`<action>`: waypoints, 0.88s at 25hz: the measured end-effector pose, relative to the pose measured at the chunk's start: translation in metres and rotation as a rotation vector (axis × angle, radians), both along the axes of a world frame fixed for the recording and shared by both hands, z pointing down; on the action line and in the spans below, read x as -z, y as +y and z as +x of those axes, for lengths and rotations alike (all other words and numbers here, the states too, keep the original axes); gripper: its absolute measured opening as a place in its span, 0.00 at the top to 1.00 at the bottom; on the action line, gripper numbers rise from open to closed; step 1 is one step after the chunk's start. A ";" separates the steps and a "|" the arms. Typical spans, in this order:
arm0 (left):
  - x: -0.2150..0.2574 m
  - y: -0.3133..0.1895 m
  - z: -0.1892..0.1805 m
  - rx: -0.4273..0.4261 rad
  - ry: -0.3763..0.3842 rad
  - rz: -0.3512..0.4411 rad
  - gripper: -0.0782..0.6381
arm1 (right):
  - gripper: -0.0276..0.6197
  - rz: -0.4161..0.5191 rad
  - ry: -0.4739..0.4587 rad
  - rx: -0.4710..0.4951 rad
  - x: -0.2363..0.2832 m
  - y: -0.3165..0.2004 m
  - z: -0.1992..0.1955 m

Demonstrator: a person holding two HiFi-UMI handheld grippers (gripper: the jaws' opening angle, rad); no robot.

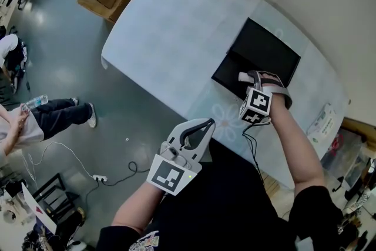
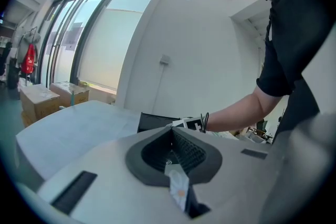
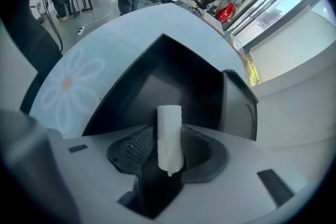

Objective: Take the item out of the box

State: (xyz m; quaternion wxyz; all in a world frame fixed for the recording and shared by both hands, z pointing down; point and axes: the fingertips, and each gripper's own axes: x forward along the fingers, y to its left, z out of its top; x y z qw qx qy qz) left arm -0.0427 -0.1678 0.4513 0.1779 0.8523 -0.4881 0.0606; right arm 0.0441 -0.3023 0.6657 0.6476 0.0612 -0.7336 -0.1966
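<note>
Head view, right gripper (image 1: 251, 78) over box (image 1: 265, 47)

Head camera steeply down over table (image 1: 176, 26) and black box (image 1: 264, 53); both hand-held cameras low, toward that box.

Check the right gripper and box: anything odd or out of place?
The white roll stands between the right gripper's jaws above the open black box, but the jaws look spread wider than it, so it may be loose. Nothing looks spilled or damaged.
</note>
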 end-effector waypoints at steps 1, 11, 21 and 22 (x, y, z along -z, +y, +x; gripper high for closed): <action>-0.001 0.001 -0.001 0.005 0.004 -0.002 0.88 | 0.72 0.001 0.005 -0.006 -0.001 0.000 0.000; 0.003 0.011 -0.003 0.004 -0.008 0.006 0.88 | 0.75 -0.022 -0.019 -0.028 -0.004 0.004 0.002; 0.019 0.030 -0.007 -0.004 -0.022 0.039 0.88 | 0.75 0.062 -0.139 -0.126 0.030 0.008 0.004; 0.021 0.033 -0.007 -0.007 -0.022 0.045 0.88 | 0.75 0.065 -0.163 -0.145 0.037 0.009 0.003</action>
